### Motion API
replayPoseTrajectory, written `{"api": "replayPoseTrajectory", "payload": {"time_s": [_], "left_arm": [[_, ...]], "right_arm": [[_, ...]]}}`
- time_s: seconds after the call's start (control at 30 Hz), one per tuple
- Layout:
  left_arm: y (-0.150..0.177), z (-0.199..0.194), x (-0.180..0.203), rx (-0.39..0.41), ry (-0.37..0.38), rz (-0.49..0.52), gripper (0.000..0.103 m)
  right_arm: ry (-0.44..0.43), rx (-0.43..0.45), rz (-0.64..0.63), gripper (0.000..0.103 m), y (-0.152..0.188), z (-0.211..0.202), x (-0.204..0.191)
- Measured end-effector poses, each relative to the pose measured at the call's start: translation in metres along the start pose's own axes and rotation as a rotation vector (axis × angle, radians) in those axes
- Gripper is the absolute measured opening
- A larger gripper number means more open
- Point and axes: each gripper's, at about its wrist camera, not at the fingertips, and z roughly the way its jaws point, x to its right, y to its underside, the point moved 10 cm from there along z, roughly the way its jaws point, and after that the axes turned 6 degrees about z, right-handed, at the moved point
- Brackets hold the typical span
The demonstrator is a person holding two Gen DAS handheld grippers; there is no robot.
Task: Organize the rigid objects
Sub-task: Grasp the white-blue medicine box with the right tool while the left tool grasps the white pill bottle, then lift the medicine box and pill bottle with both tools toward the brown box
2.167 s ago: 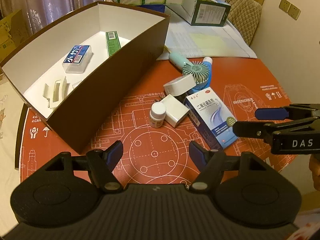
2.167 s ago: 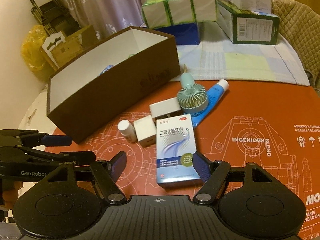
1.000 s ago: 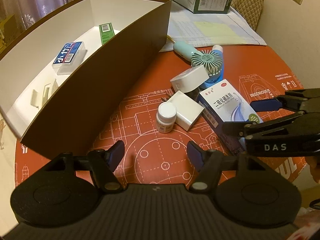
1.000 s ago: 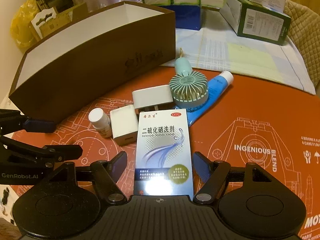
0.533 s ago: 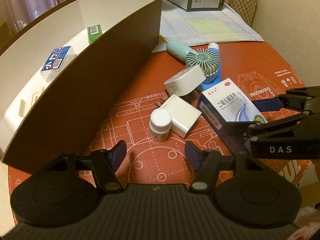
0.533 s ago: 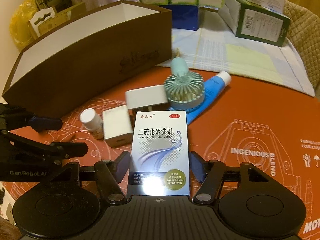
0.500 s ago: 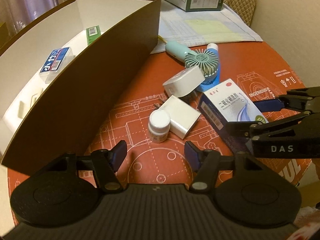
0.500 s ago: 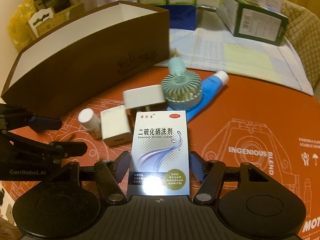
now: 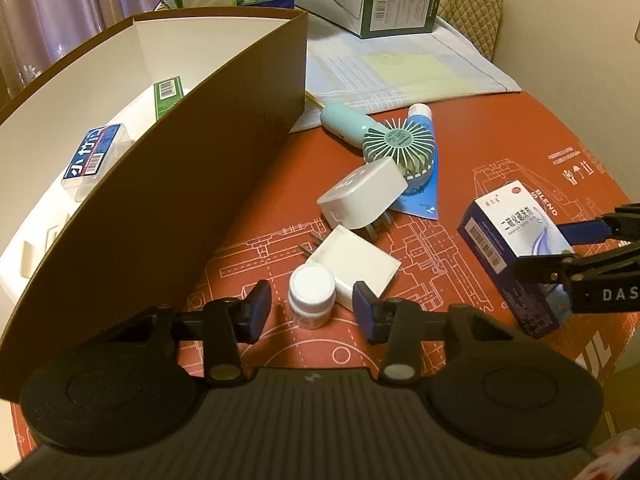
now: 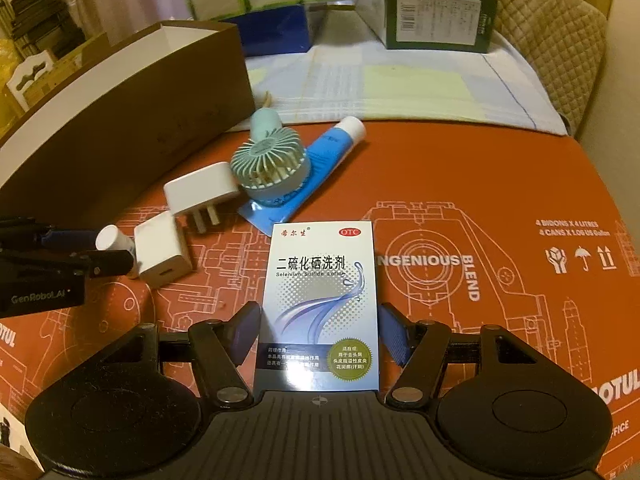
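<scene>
My right gripper (image 10: 318, 334) is clamped on the lotion box (image 10: 320, 304), pads pressing both long edges, box held flat w/ its printed face up; from the left wrist view it looks lifted off the red mat (image 10: 500, 208), though I can't be sure how high. Left gripper (image 9: 306, 310) has just been closing: jaws now narrow, straddling the small white-capped bottle (image 9: 312, 294), which stands upright on the mat between the pads. I still see a gap on each side, so I'd call it open round the bottle, not yet gripping. Just beside the bottle, touching or nearly so, lies the flat white charger (image 9: 352, 264); past that a white plug adapter (image 9: 364, 196) tilted on its prongs, leaning by the mint handheld fan (image 9: 396, 146), which sits on a blue tube (image 10: 320, 160). The brown box (image 9: 192, 184), white inside, stands to the left, already holding a few items, incl. a clear case w/ blue label (image 9: 94, 156) and a green pack (image 9: 168, 94). Step in hand, as I judge it: two pick-ups at once, right one done, left one mid-grab. Next: finish closing on the bottle w/o nudging the charger, lift straight, then carry both over the near wall and drop them in free floor space. Wall is tall, so I need clearance first.
</scene>
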Motion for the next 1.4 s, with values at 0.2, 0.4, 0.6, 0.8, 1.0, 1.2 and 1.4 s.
{"api": "replayPoseTrajectory", "payload": {"time_s": [0.2,0.4,0.6,0.8,1.0,1.2,1.4], "left_arm": [[-0.002,0.003,0.000,0.006,0.001,-0.003,0.022],[0.004,-0.001,-0.003,0.003,-0.011,-0.003,0.022],[0.017,-0.010,-0.009,-0.017,-0.030,-0.021,0.022],[0.021,-0.014,-0.014,-0.024,-0.046,-0.033,0.022],[0.023,-0.016,-0.014,-0.024,-0.052,-0.036,0.022],[0.022,-0.017,-0.013,-0.026,-0.058,-0.034,0.022],[0.022,-0.017,-0.013,-0.027,-0.061,-0.032,0.022]], "right_arm": [[0.004,0.001,0.000,0.061,0.001,-0.002,0.001],[0.008,-0.004,-0.003,0.061,0.002,-0.001,0.001],[0.016,-0.013,-0.002,0.061,0.001,0.004,0.001],[0.028,-0.025,-0.016,0.062,-0.002,0.012,-0.001],[0.028,-0.024,-0.015,0.062,-0.004,0.016,-0.001],[0.021,-0.024,-0.024,0.062,-0.003,0.016,-0.002],[0.015,-0.020,-0.042,0.061,-0.001,0.015,-0.004]]}}
